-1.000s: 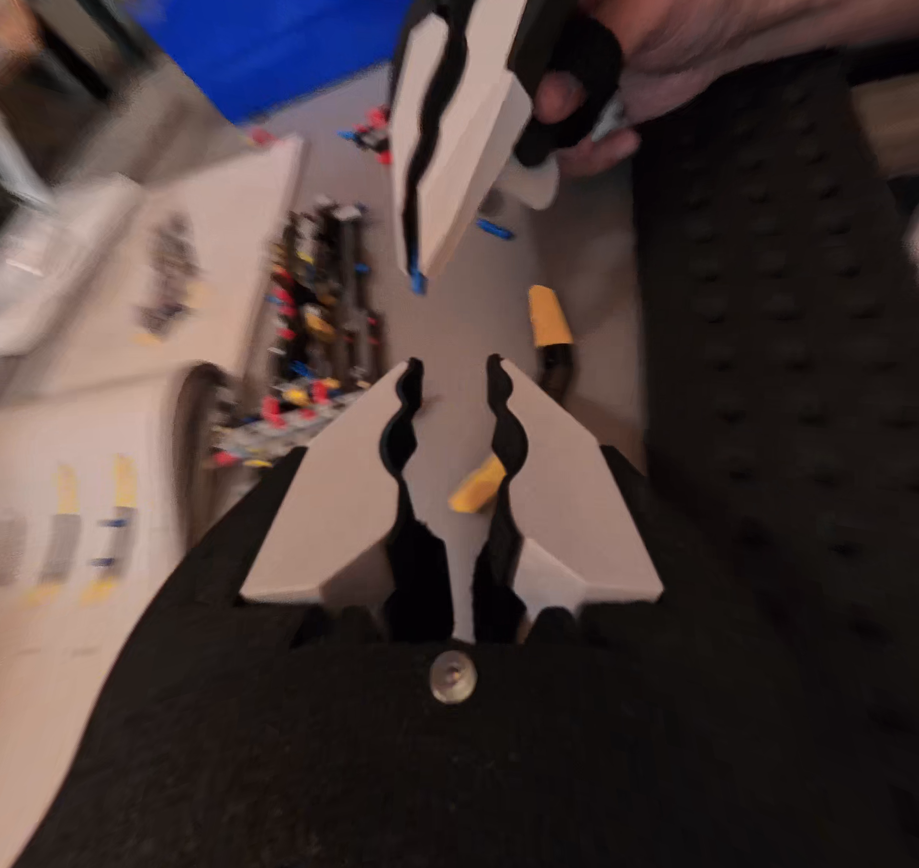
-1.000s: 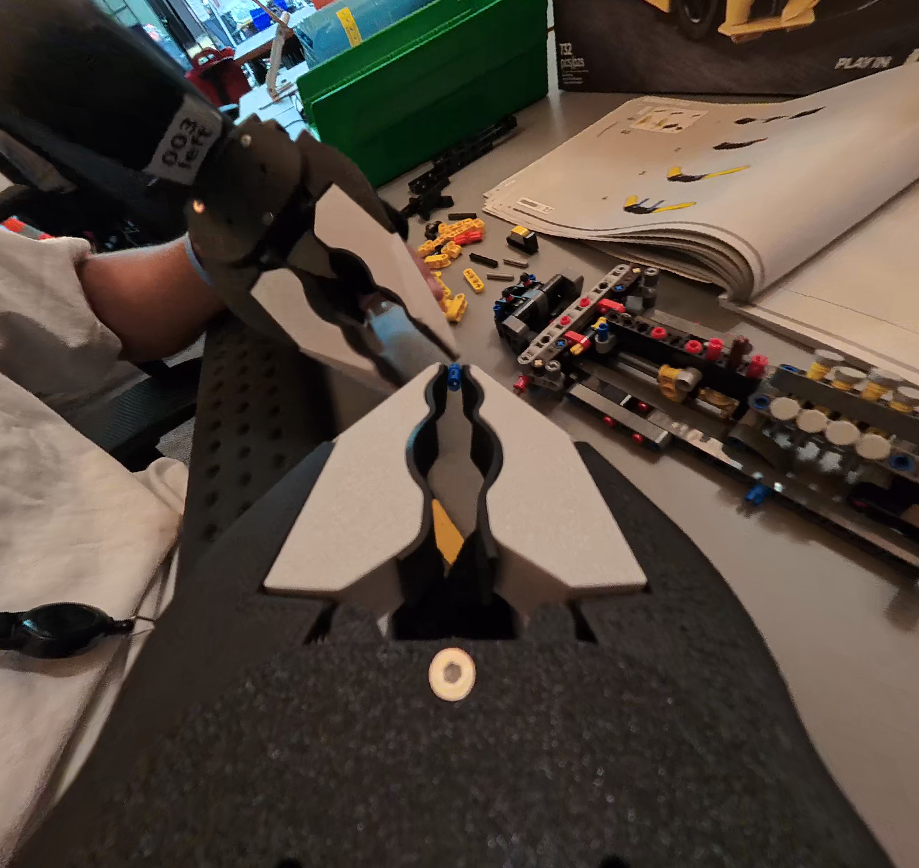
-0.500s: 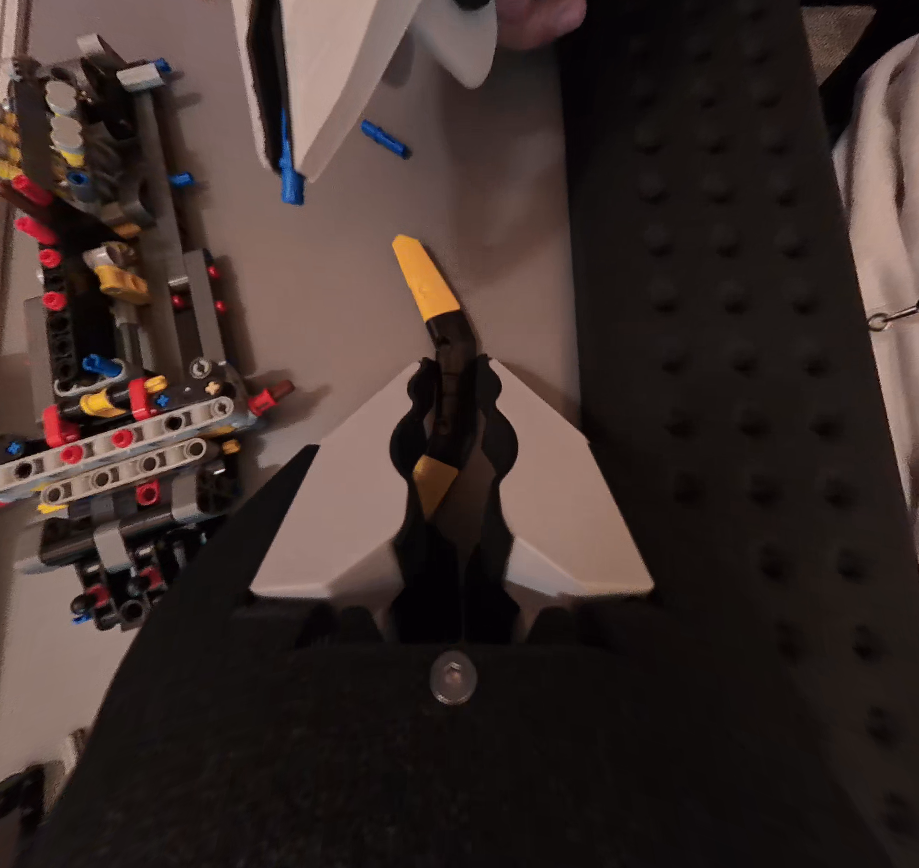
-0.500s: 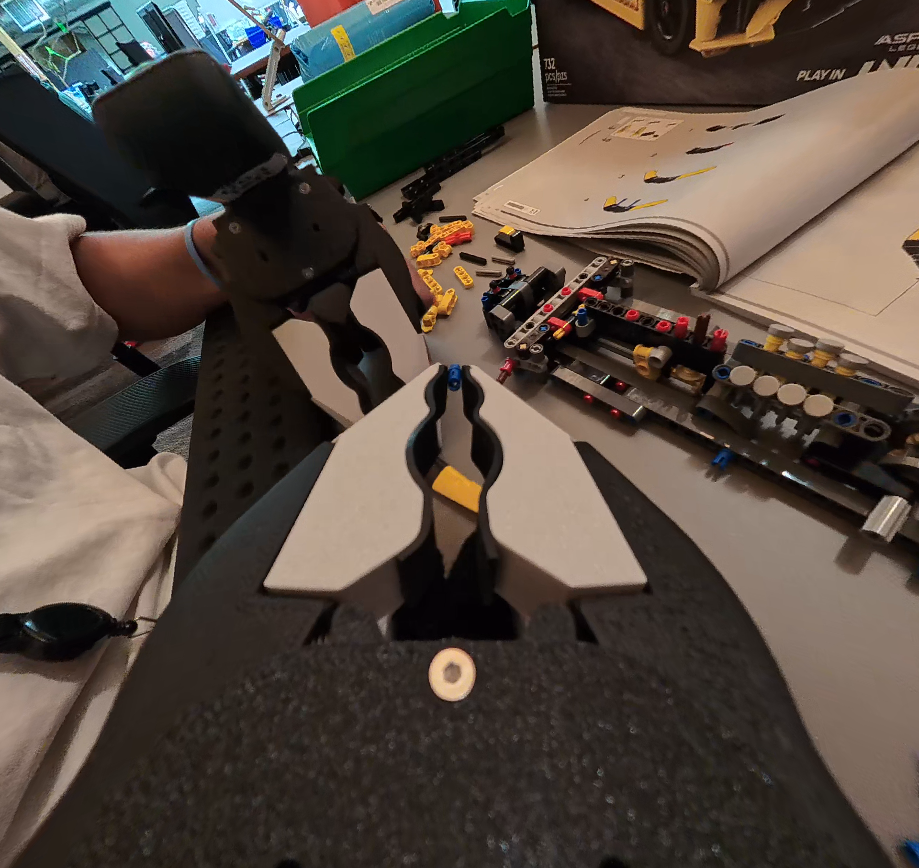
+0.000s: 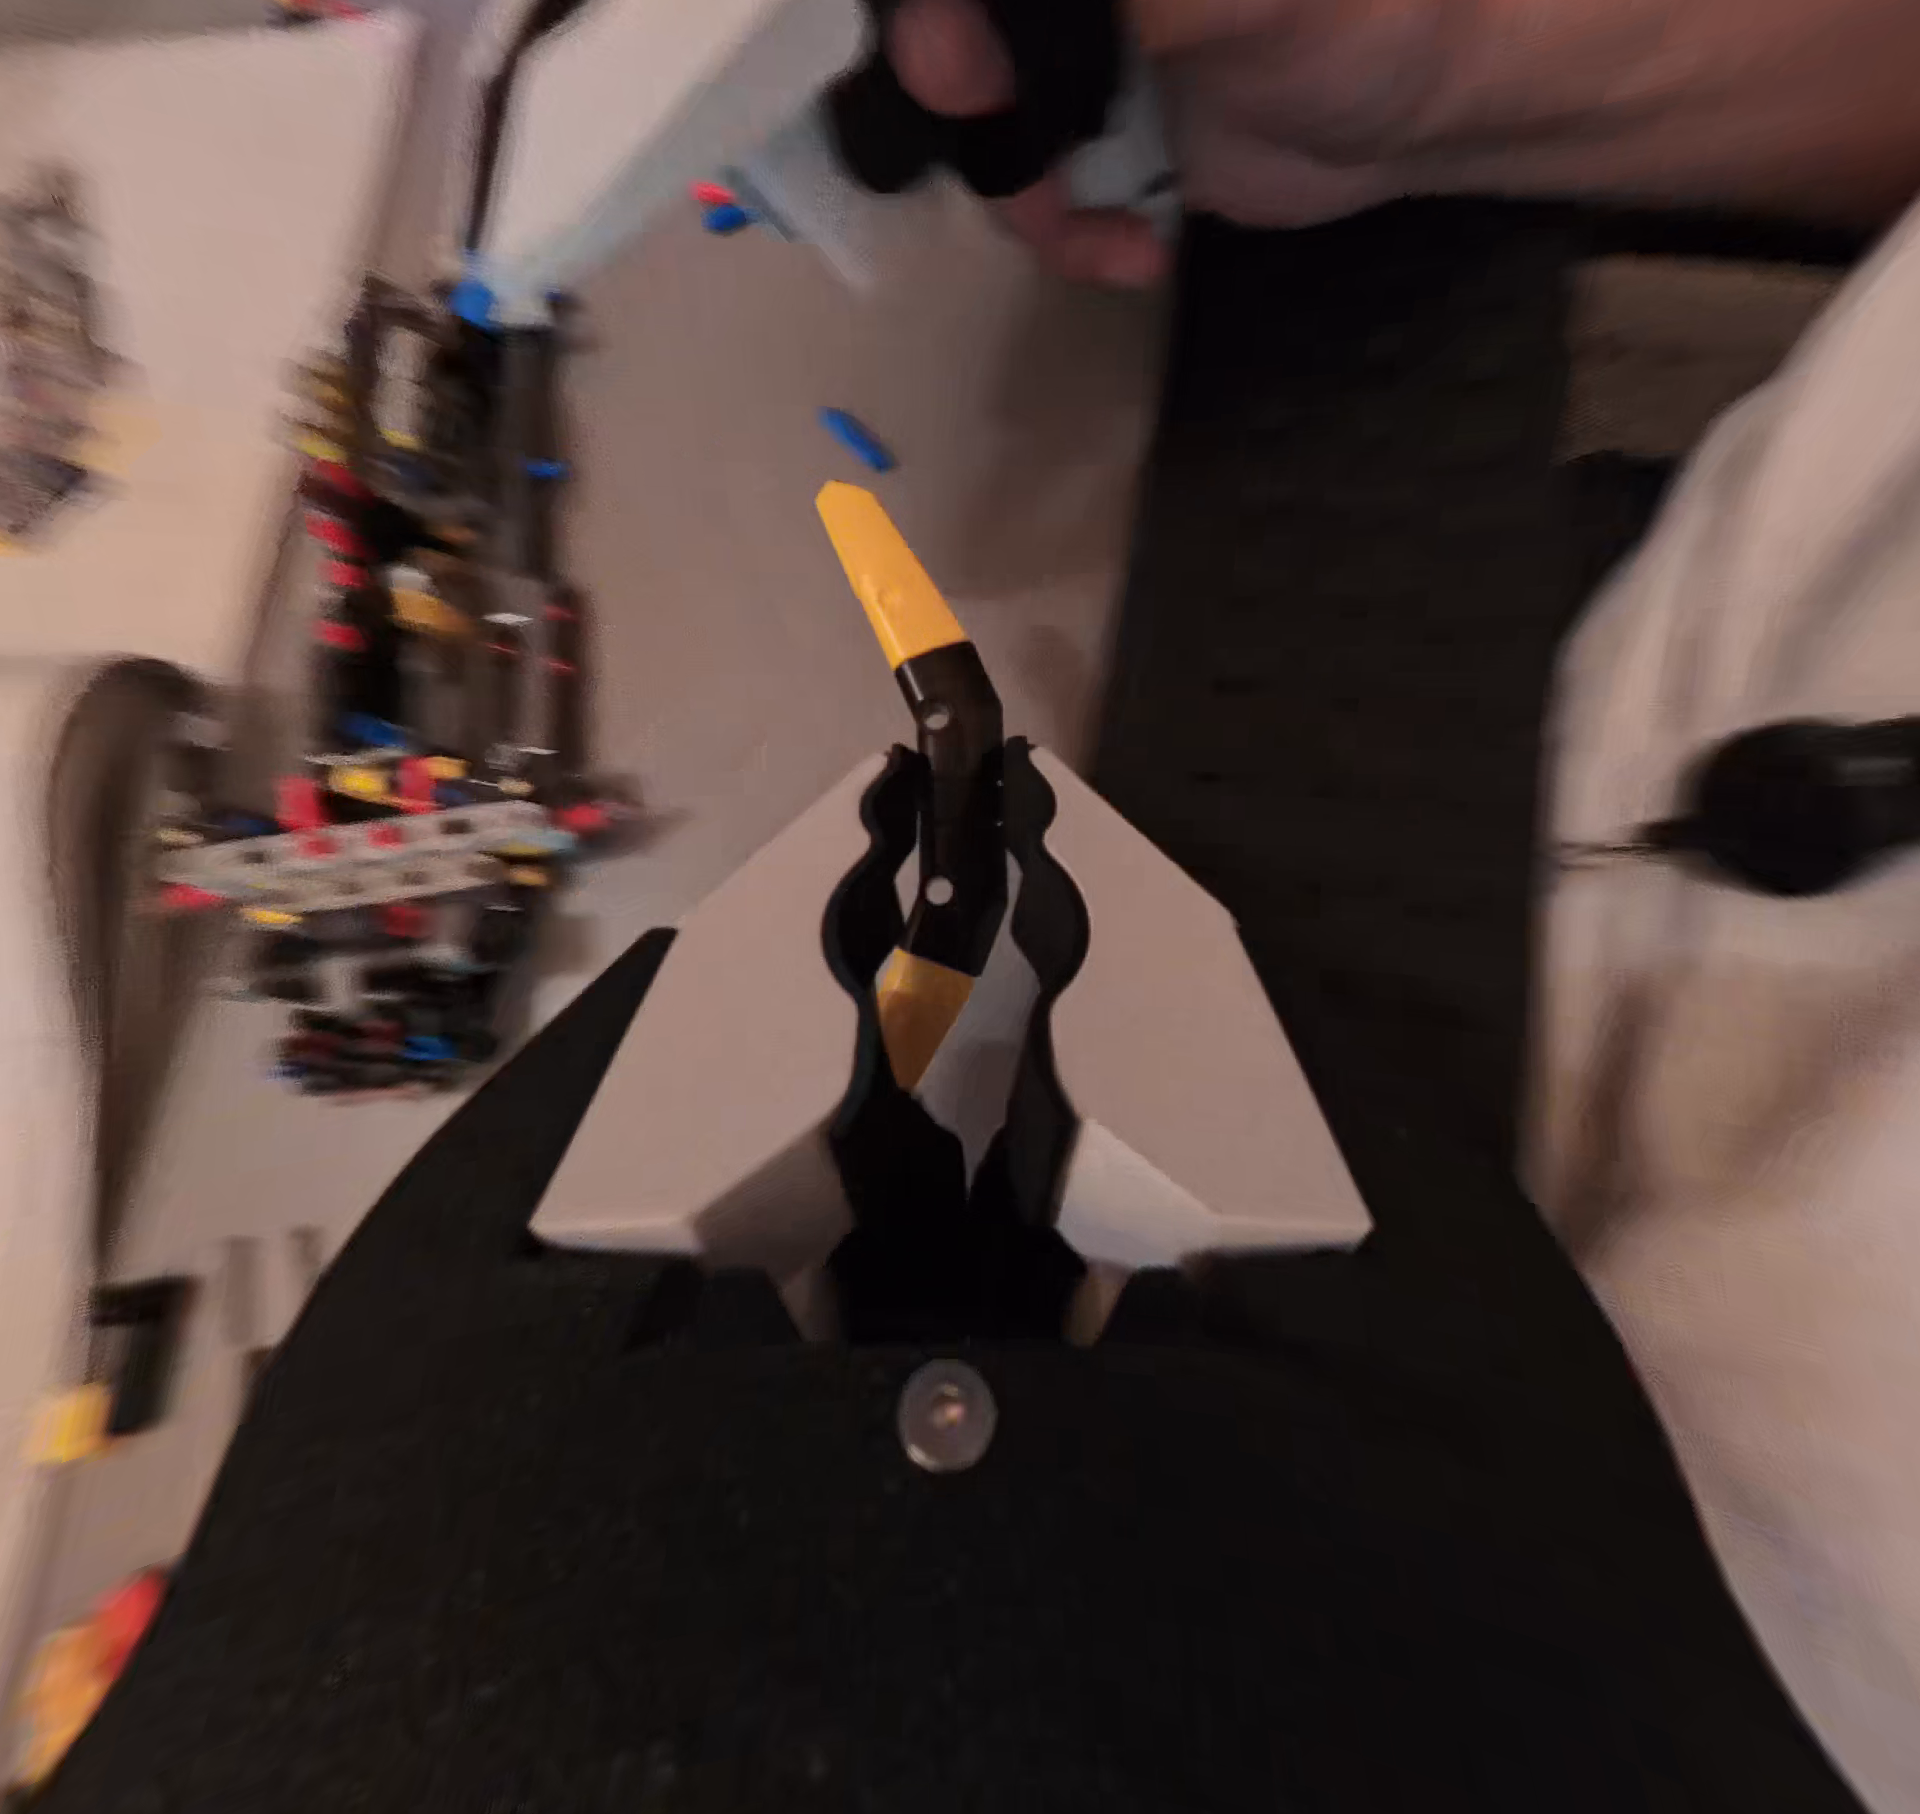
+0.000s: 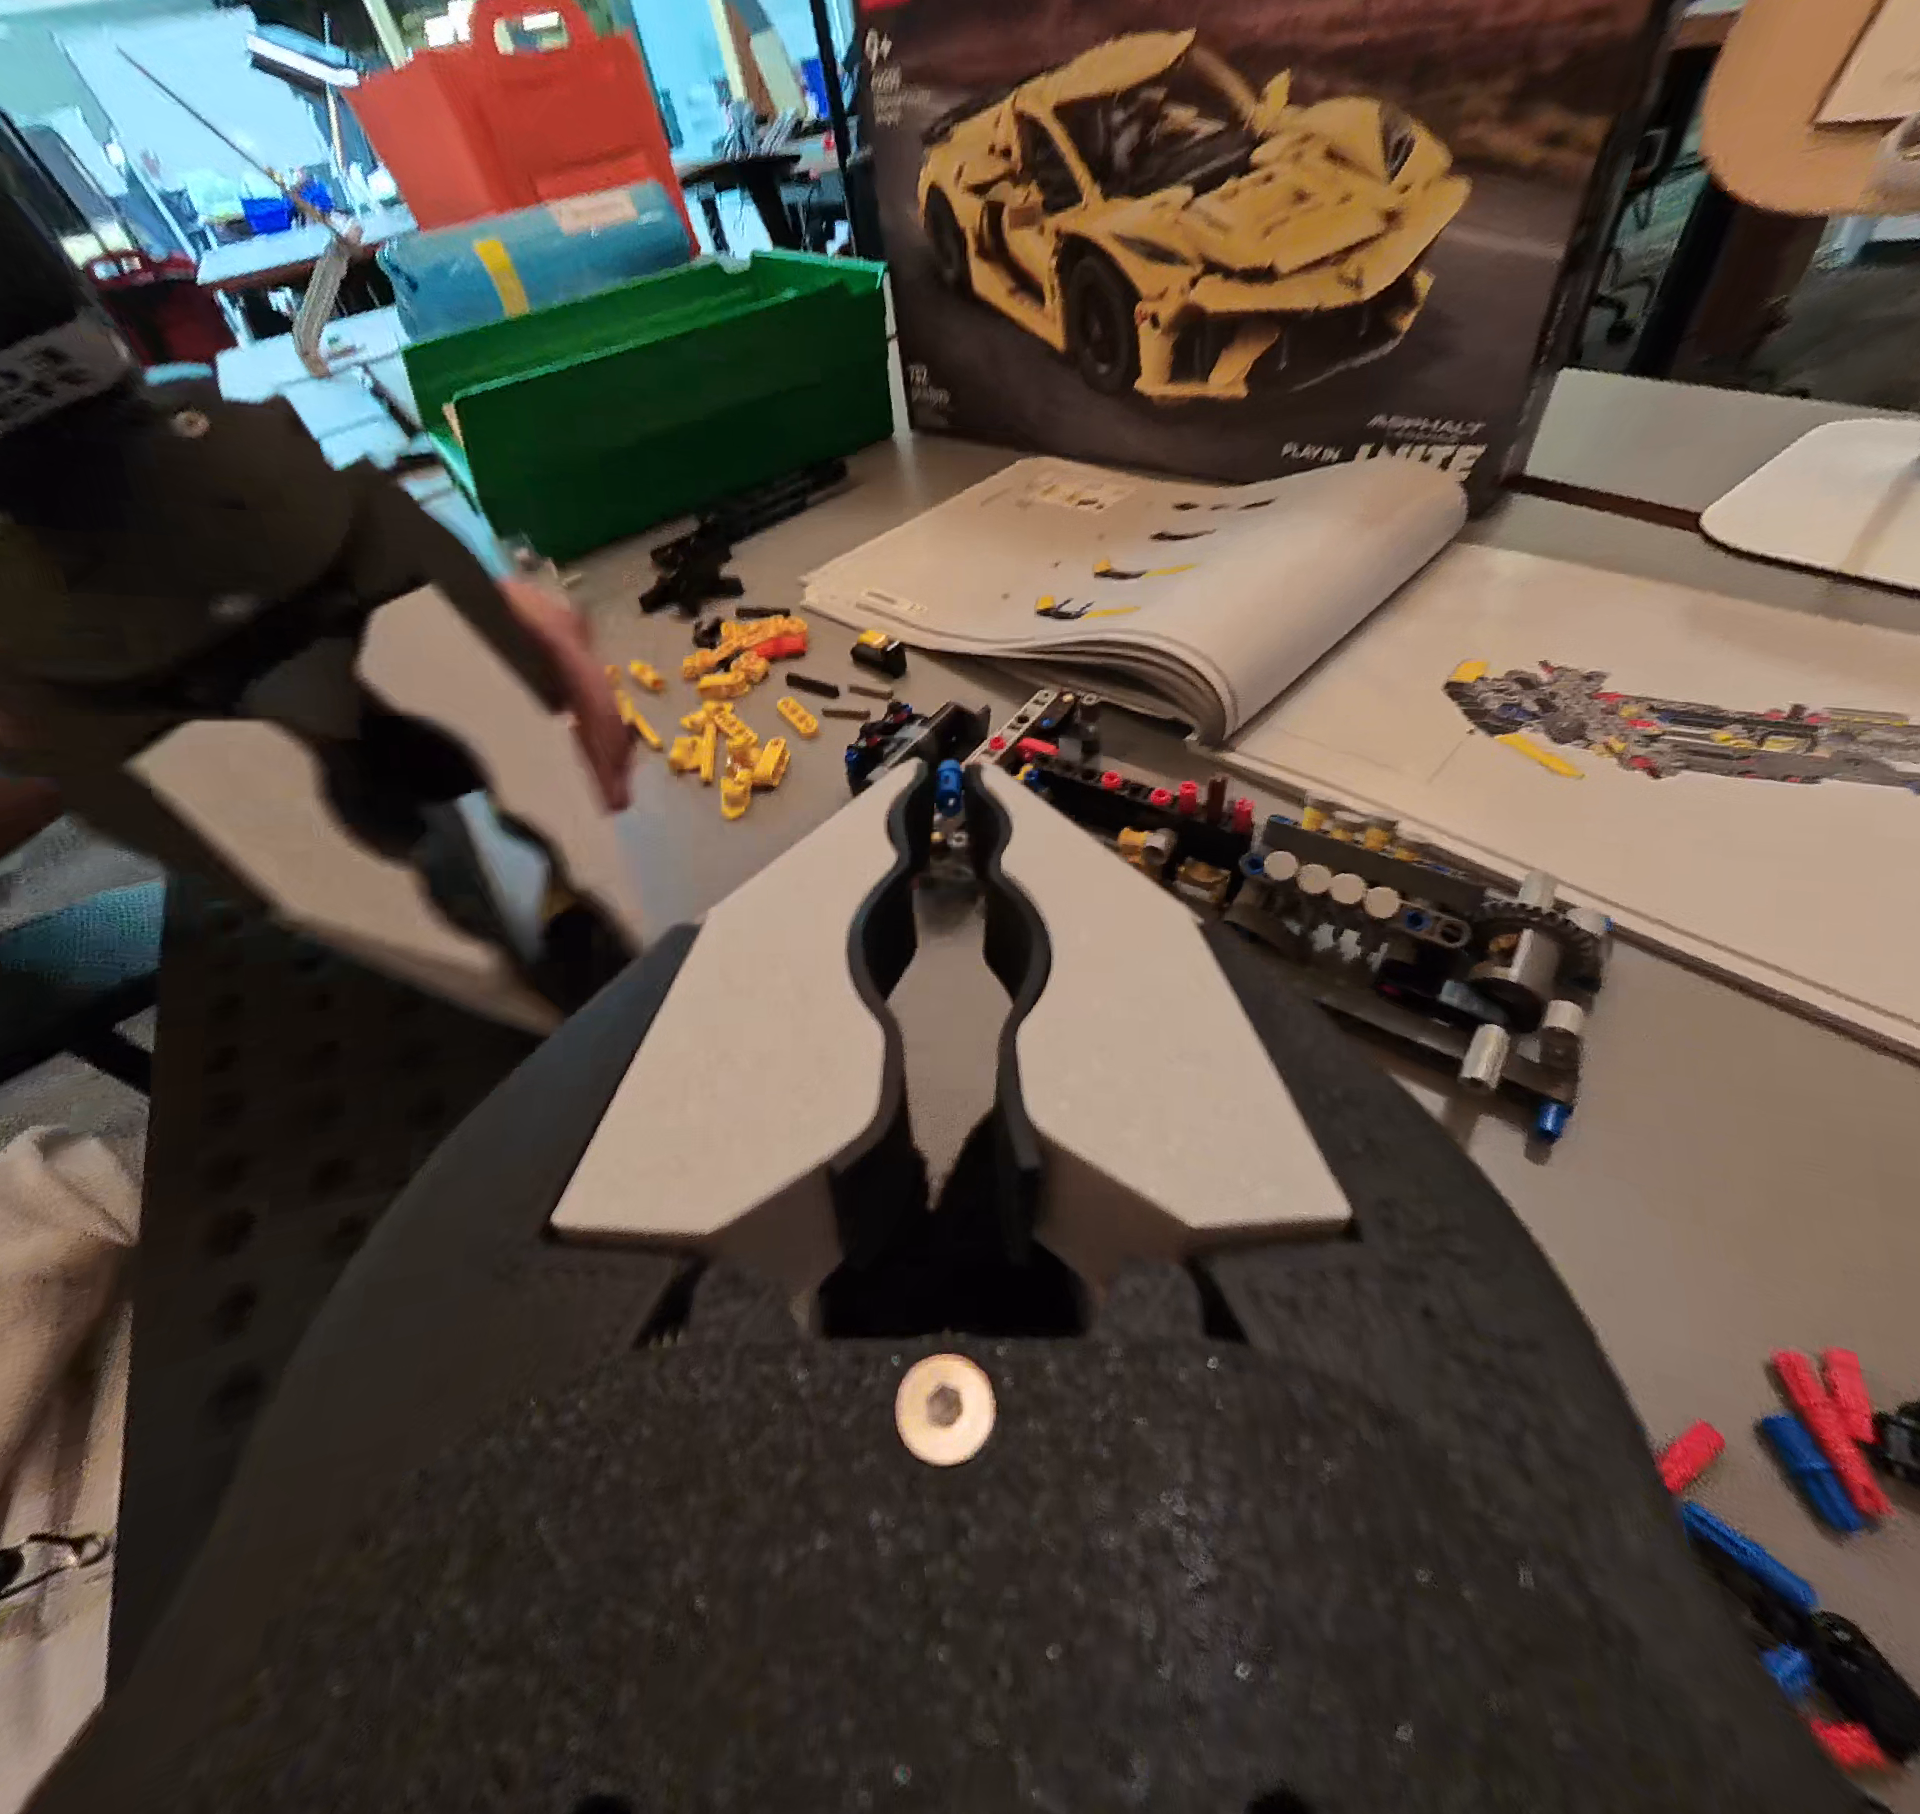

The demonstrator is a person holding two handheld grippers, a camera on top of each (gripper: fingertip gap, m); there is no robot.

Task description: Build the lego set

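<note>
My left gripper [image 5: 961, 758] is shut on a bent black beam with yellow ends [image 5: 948, 834]; one yellow end [image 5: 883, 569] sticks out past the tips. It holds the piece above the grey table. My right gripper [image 6: 948, 777] is shut on a small blue pin [image 6: 948, 785] at its tips, over the near end of the long chassis build [image 6: 1351, 907]. In the left wrist view the right gripper [image 5: 499, 294] is blurred, with the blue pin [image 5: 476, 299] above the chassis [image 5: 416, 725]. The left gripper [image 6: 587, 964] shows at the left of the right wrist view.
An open instruction book [image 6: 1143, 569], the set's box [image 6: 1195, 185] and a green bin [image 6: 655, 393] stand behind. Loose yellow pieces [image 6: 727, 715] lie left of the chassis. Red and blue pins [image 6: 1818, 1452] lie at the near right. A black perforated mat [image 6: 260, 1141] borders the table. Left tips to right tips: about 11 centimeters.
My left gripper went from open to shut on the black-and-yellow beam and lifted it. My right gripper moved with the blue pin toward the chassis.
</note>
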